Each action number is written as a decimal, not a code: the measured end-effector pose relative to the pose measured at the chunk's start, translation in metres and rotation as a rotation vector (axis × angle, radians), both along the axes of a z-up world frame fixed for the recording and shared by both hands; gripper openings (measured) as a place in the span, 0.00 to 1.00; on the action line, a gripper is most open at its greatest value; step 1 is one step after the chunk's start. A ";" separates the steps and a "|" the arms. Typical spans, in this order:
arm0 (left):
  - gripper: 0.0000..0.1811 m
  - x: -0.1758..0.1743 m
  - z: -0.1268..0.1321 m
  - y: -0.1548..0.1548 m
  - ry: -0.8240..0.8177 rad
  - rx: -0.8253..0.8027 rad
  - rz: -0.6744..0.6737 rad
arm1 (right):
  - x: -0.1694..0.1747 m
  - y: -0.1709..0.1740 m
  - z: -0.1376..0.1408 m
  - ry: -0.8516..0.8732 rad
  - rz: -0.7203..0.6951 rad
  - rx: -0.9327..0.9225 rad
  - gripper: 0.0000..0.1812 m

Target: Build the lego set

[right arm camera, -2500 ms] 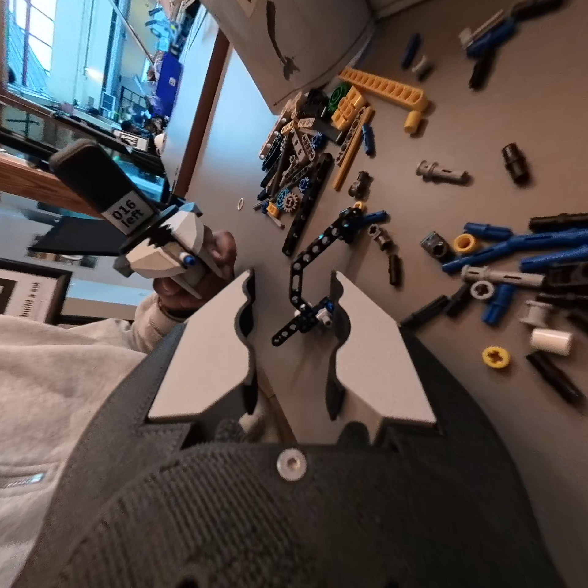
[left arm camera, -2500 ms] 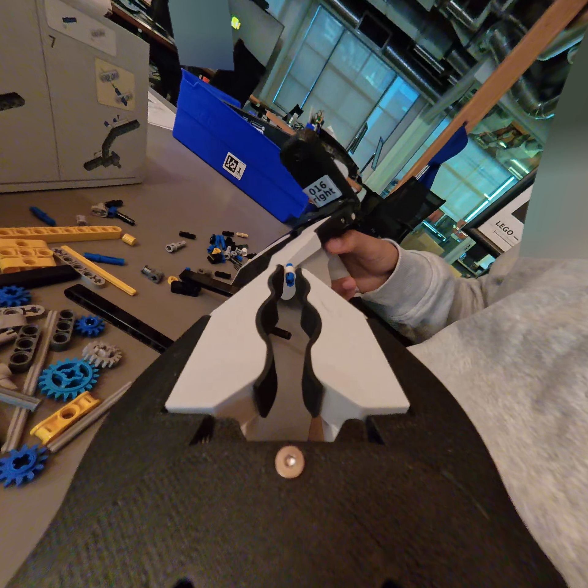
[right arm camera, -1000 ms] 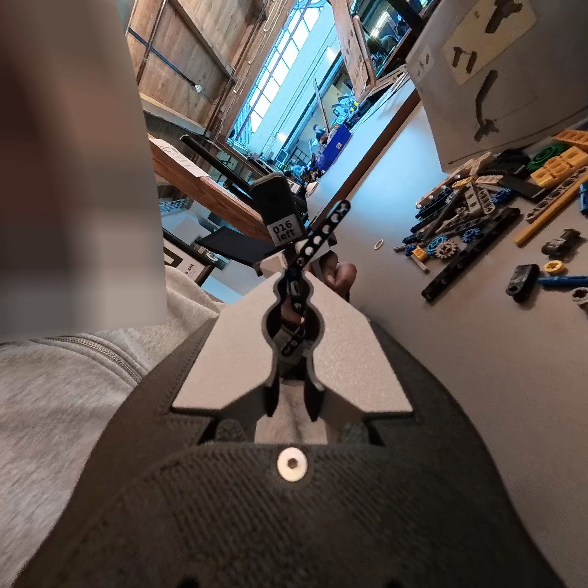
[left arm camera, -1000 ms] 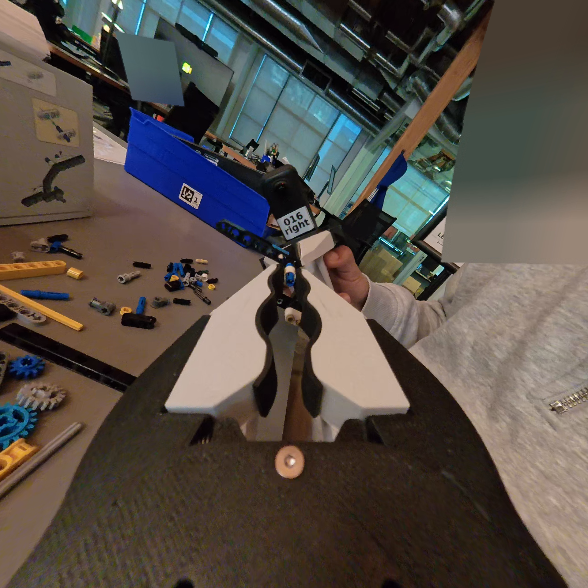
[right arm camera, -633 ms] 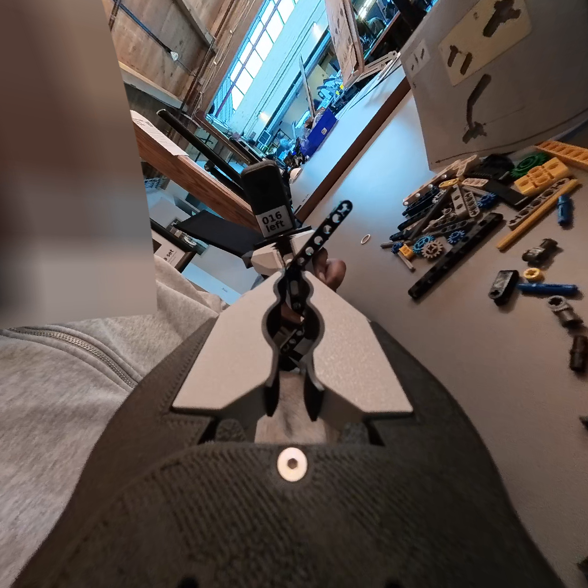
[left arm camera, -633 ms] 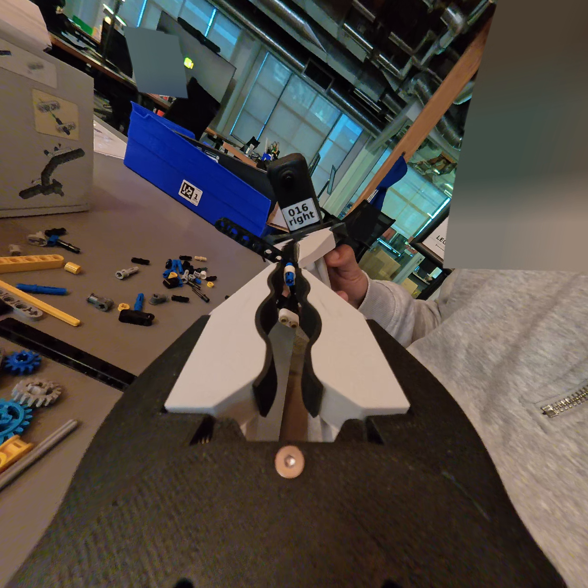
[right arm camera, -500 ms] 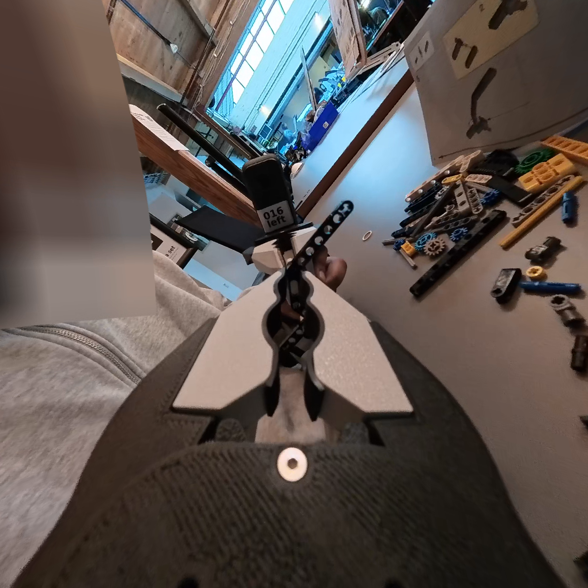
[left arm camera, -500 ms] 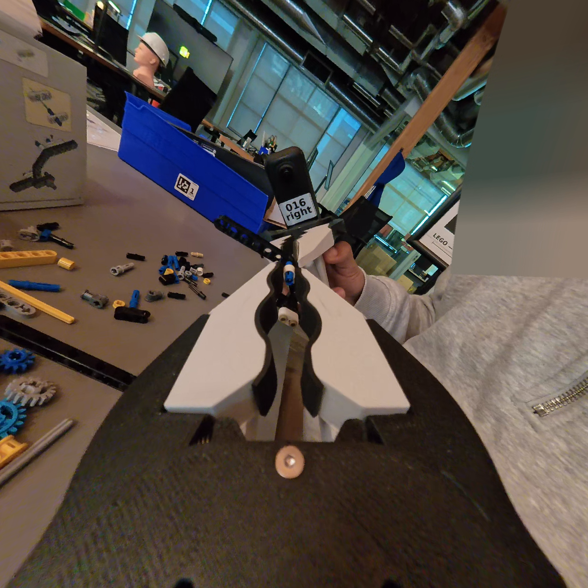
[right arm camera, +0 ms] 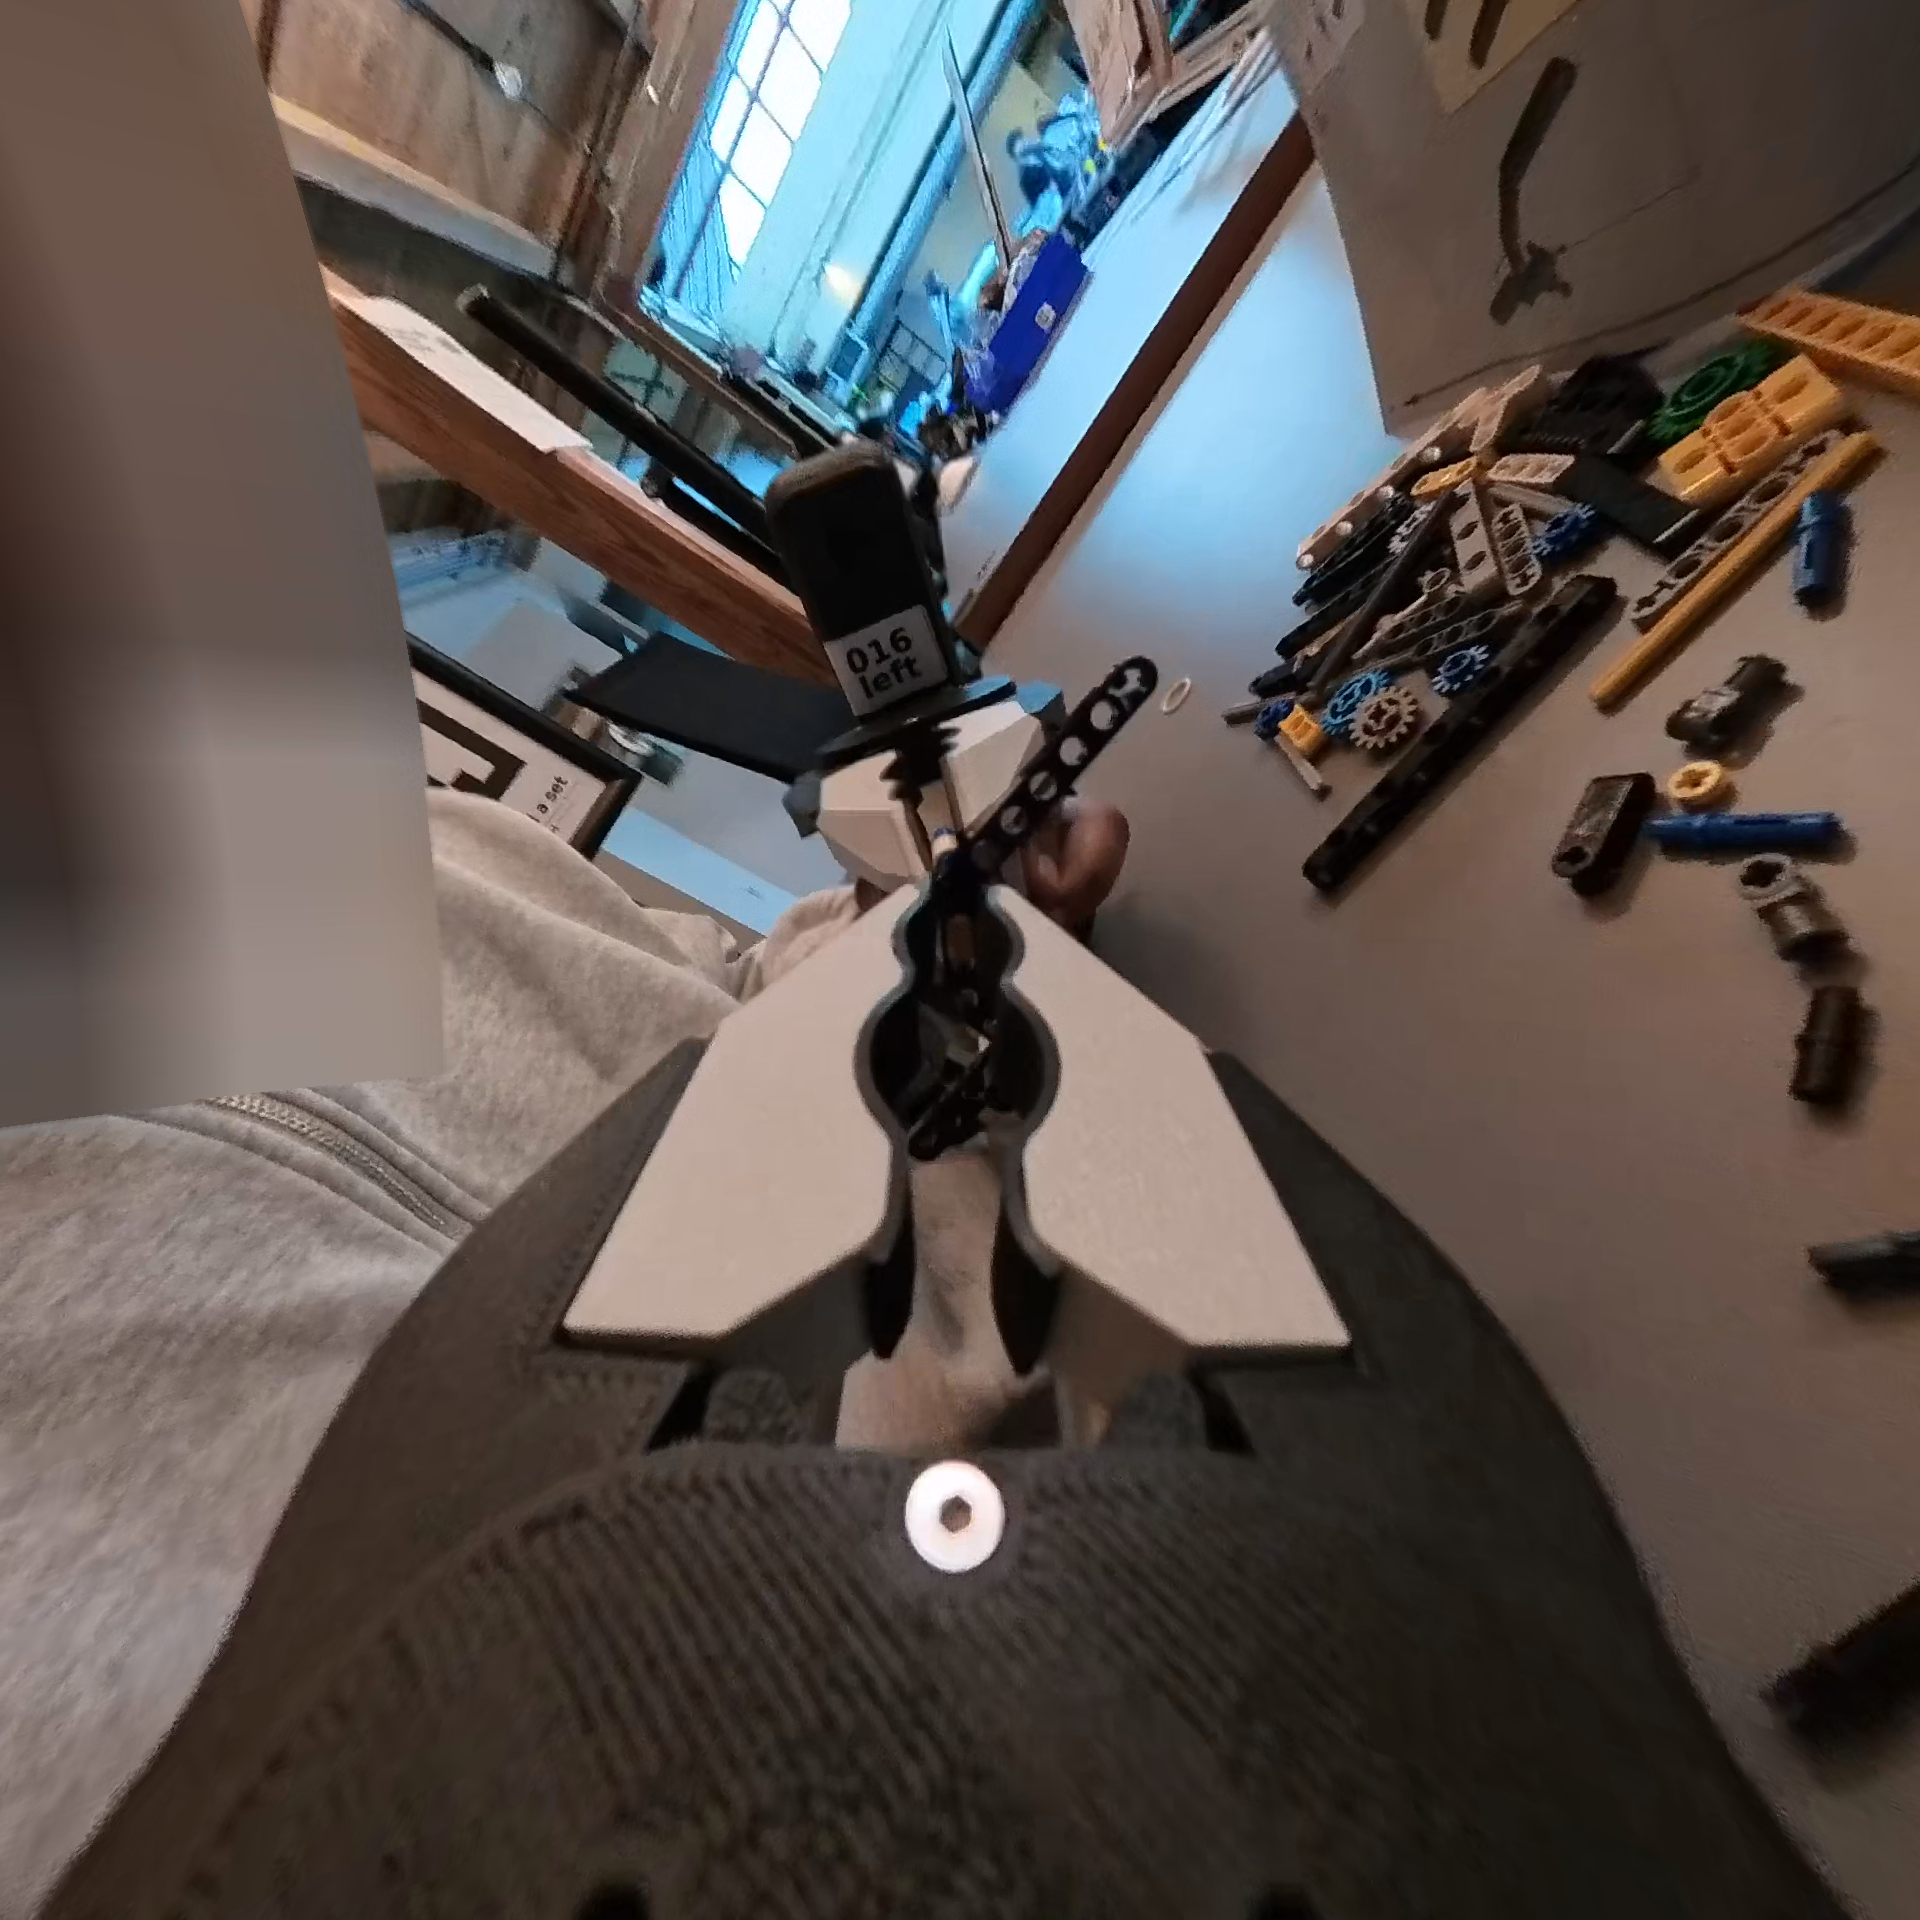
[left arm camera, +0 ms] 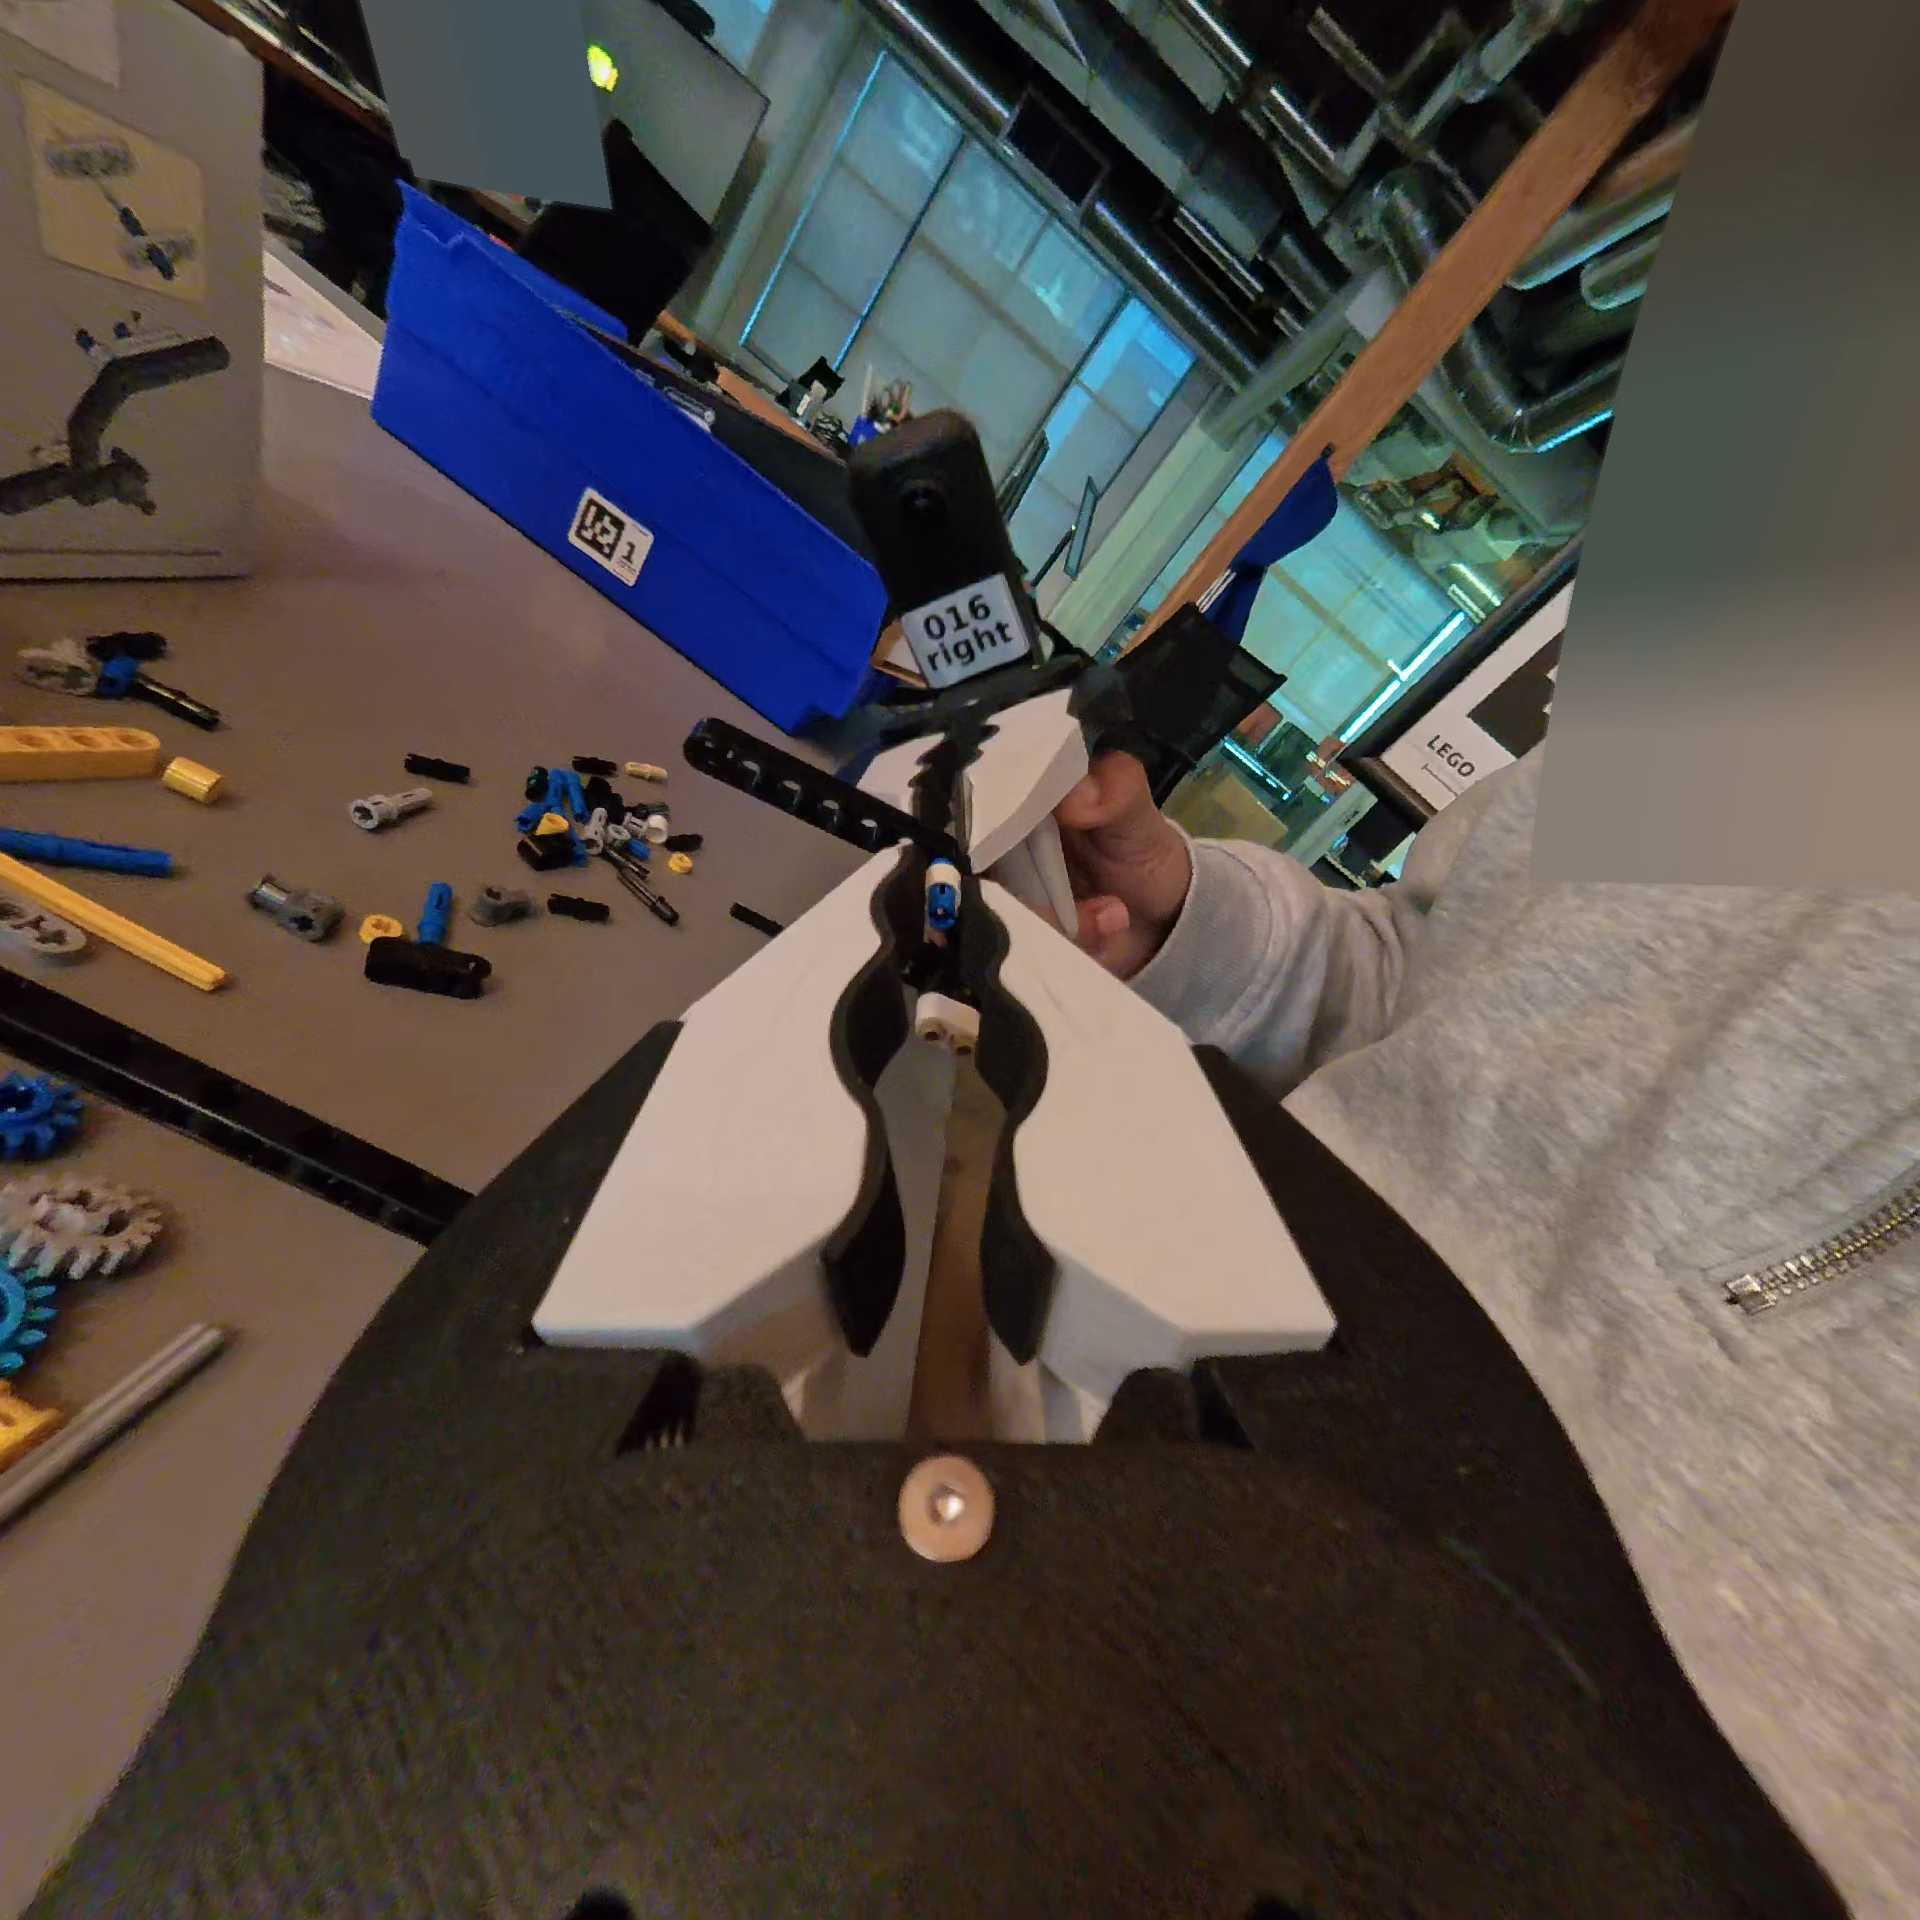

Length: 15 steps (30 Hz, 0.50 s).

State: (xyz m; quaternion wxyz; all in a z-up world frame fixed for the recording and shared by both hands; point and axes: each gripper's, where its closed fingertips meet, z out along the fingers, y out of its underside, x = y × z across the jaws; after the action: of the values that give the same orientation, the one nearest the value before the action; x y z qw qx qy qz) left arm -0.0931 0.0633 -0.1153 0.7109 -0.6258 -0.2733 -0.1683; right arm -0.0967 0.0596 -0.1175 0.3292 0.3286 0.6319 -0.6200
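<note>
My left gripper (left arm camera: 943, 883) is shut on a small blue and white pin (left arm camera: 941, 891), held up in the air, with a white connector piece (left arm camera: 943, 1022) just behind it between the jaws. My right gripper (right arm camera: 961, 894) is shut on a black bent liftarm beam (right arm camera: 1070, 753) with holes, which sticks out past its tips. The two grippers face each other tip to tip above the grey table. In the left wrist view the beam (left arm camera: 800, 790) runs left from the right gripper (left arm camera: 951, 805). The left gripper also shows in the right wrist view (right arm camera: 930, 821).
Loose Lego parts lie on the grey table (left arm camera: 436, 644): a pile of small pins (left arm camera: 592, 821), a long black beam (left arm camera: 208, 1112), yellow beams (left arm camera: 73, 750), gears (left arm camera: 73, 1226). A blue bin (left arm camera: 582, 468) and a grey box (left arm camera: 114, 312) stand behind. A grey sleeve (left arm camera: 1558, 1143) fills the right.
My right gripper closed on the black beam, lifted it off the table and brought it up to my left gripper. In the last second the two tips drew closer together.
</note>
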 end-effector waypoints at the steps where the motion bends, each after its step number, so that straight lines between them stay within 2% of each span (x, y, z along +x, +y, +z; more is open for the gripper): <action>1: 0.04 -0.001 0.000 0.000 0.000 0.003 0.004 | -0.001 0.000 0.000 -0.020 -0.010 -0.024 0.02; 10: 0.04 -0.004 -0.003 0.004 -0.019 0.016 0.009 | -0.004 0.005 -0.001 -0.113 -0.057 -0.111 0.02; 11: 0.00 -0.004 -0.010 0.009 -0.028 -0.039 0.007 | 0.000 0.002 0.005 -0.127 -0.034 -0.146 0.02; 12: 0.00 0.004 -0.017 0.019 0.015 -0.111 -0.023 | 0.009 -0.007 0.010 -0.137 0.010 -0.163 0.02; 13: 0.00 0.002 -0.016 0.021 0.045 -0.120 0.013 | 0.014 -0.016 0.013 -0.120 0.017 -0.148 0.02; 15: 0.00 -0.008 -0.002 0.009 -0.051 0.019 0.020 | 0.001 -0.017 0.020 -0.041 -0.069 -0.113 0.02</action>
State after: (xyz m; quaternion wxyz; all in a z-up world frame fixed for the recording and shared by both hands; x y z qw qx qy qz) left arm -0.1009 0.0725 -0.1173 0.7112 -0.6119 -0.2959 -0.1794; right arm -0.0962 0.0429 -0.0972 0.3383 0.3437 0.5772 -0.6590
